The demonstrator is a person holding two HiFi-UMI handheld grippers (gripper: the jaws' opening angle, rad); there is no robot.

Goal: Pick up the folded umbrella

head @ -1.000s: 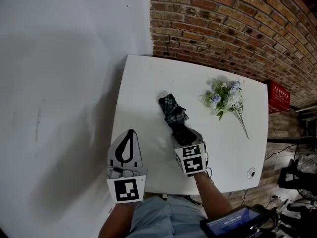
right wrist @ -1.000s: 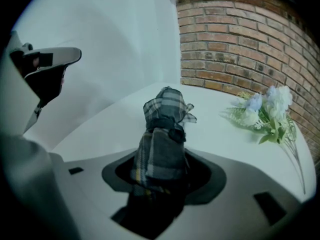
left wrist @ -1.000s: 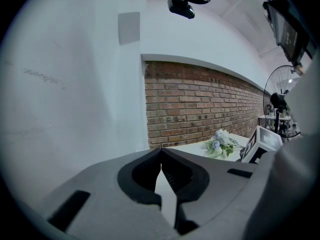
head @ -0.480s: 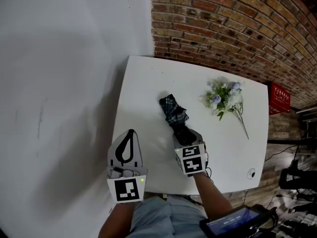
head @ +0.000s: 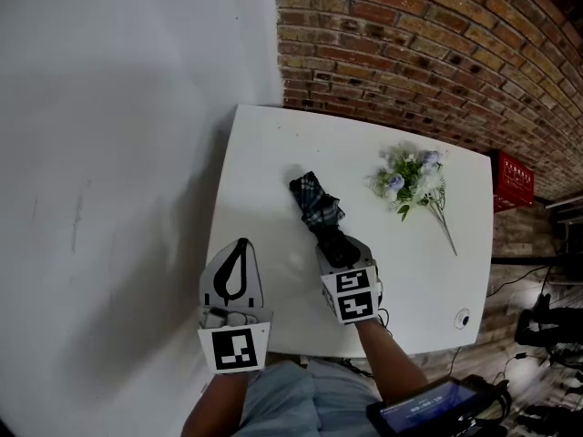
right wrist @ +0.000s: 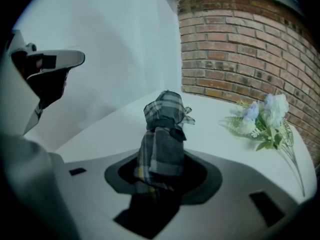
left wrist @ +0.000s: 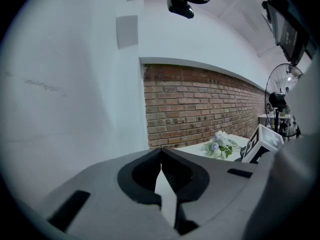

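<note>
Freshly closing, right claw (head: pixel 332 244) pinches the folded umbrella (head: pixel 316 202).

Hidden end
Lower centre: near end of the folded umbrella (head: pixel 317 203) is buried inside the right claw (head: pixel 335 244), jaws just closing on it.

The folded umbrella (head: pixel 319 206) is a short, bundled roll of grey, black and white plaid cloth with a thin yellow line, cinched dark near its far end. It lies on the white table (head: pixel 264 144) about mid-width, pointing far and slightly left. Its near end sits between the jaws of the right claw (head: pixel 335 246), which have just been closing and press its sides.
</note>
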